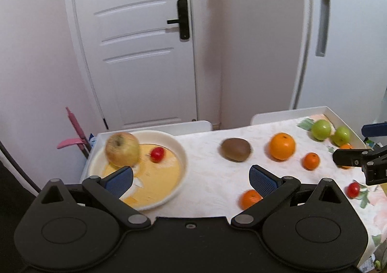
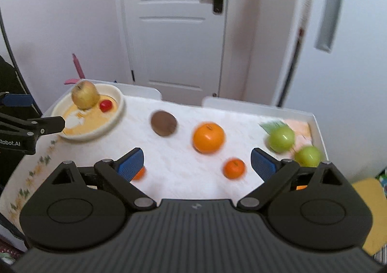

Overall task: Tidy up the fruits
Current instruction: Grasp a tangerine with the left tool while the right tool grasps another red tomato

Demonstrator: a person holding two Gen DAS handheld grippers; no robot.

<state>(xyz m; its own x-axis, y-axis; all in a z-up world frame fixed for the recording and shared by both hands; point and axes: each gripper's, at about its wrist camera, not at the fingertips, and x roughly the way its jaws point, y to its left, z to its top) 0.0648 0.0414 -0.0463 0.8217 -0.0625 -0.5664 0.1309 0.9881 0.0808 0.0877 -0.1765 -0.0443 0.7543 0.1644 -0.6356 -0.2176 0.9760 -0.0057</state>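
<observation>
A yellowish apple (image 1: 122, 149) and 1 red tomato (image 1: 157, 154) are sitting in the bowl (image 1: 180, 152); both hand-held grippers (image 1: 191, 180) (image 2: 197, 164) are gaping empty.

On the table (image 1: 208, 176), the bowl (image 1: 180, 149) sits at the left end with an apple (image 1: 122, 149) and a tomato (image 1: 157, 154) in it. To its right lie a kiwi (image 1: 236, 149), then an orange (image 1: 282, 146). Two more apples (image 1: 321, 129) lie together at the far right. Before the orange lies a mandarin (image 1: 311, 160).
</observation>
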